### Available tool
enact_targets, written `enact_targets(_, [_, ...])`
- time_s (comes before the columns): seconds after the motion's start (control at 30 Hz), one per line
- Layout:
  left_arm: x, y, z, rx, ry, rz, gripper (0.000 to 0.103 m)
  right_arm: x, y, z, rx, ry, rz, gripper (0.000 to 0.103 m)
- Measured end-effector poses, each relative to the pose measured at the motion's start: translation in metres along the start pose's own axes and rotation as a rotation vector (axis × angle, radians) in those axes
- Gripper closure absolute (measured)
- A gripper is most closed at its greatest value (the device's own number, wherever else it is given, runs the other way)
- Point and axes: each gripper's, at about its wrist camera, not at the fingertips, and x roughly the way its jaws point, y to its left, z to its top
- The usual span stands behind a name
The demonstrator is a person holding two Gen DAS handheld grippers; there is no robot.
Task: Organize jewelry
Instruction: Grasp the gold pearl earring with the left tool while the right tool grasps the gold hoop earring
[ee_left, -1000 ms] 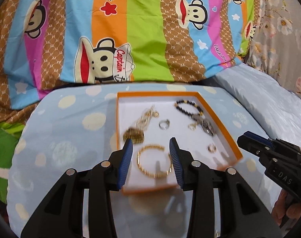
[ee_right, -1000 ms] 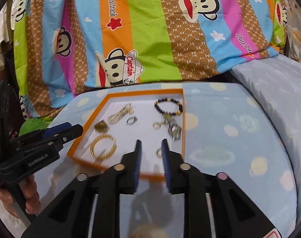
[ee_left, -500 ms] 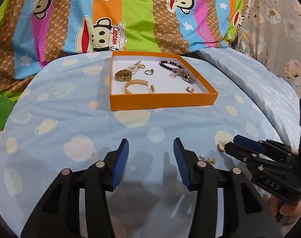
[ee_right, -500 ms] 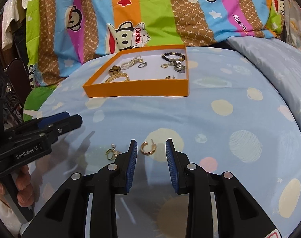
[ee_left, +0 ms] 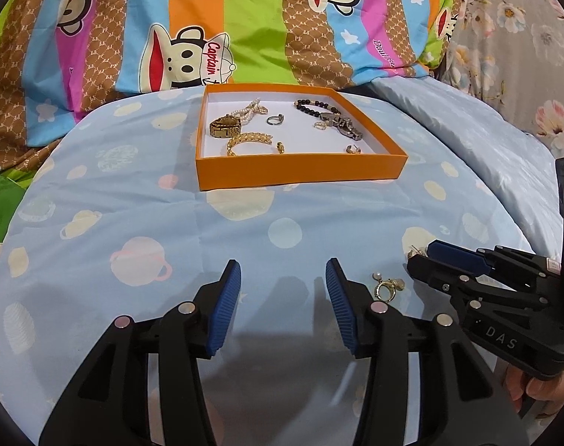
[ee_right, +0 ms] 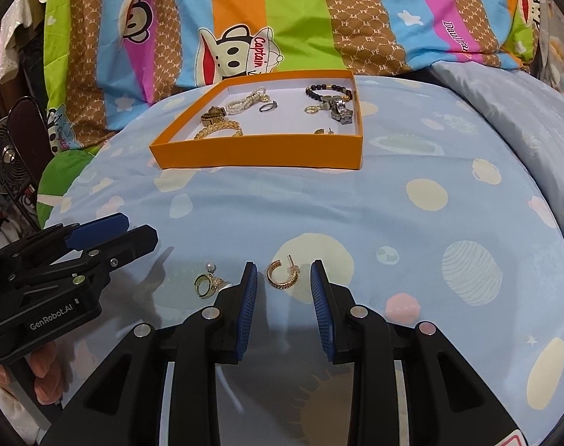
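Observation:
An orange tray (ee_left: 300,174) (ee_right: 256,154) on the blue bedsheet holds a gold watch (ee_left: 225,126), pearl strand (ee_left: 250,109), gold bangle (ee_left: 246,140), black bead bracelet (ee_left: 313,106), rings and earrings. A gold hoop earring (ee_right: 282,275) lies on the sheet just ahead of my open right gripper (ee_right: 284,271), between its fingertips. A gold ring with pearl earring (ee_right: 207,283) (ee_left: 386,288) lies left of it. My left gripper (ee_left: 284,271) is open and empty over bare sheet. The right gripper also shows in the left wrist view (ee_left: 425,256).
A striped monkey-print quilt (ee_left: 245,18) rises behind the tray. A pale blue pillow (ee_left: 467,119) lies at the right. The left gripper and the hand holding it show at the left of the right wrist view (ee_right: 107,234).
Both grippers have pulled back from above the tray to the near sheet. The right gripper has opened wider and now frames the hoop earring.

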Motion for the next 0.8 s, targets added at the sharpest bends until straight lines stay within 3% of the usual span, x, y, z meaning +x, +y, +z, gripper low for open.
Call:
enact_targets(0.13, [0.0,0.0,0.0,0.0,-0.001,0.0,0.057,0.001,0.0,0.001,0.003,0.002,-0.01,0.078])
enact_targets(0.23, [0.001,-0.001,0.0,0.003,-0.001,0.0,0.057,0.002,0.001,0.001,0.002,0.004,-0.008,0.087])
enact_targets(0.43, [0.001,-0.004,0.0,0.006,0.0,-0.012,0.056,0.0,-0.002,0.0,0.018,-0.002,0.003,0.088])
enact_targets(0.53, [-0.002,-0.011,-0.002,0.025,-0.006,-0.031,0.045,-0.002,-0.006,0.001,0.034,-0.014,0.006,0.088])
enact_targets(0.67, [-0.001,-0.029,-0.008,0.037,0.014,-0.082,0.045,-0.008,-0.014,0.001,0.055,-0.04,-0.019,0.088])
enact_targets(0.8, [0.002,-0.051,-0.01,0.092,0.025,-0.084,0.045,-0.013,-0.024,0.002,0.084,-0.062,-0.038,0.088])
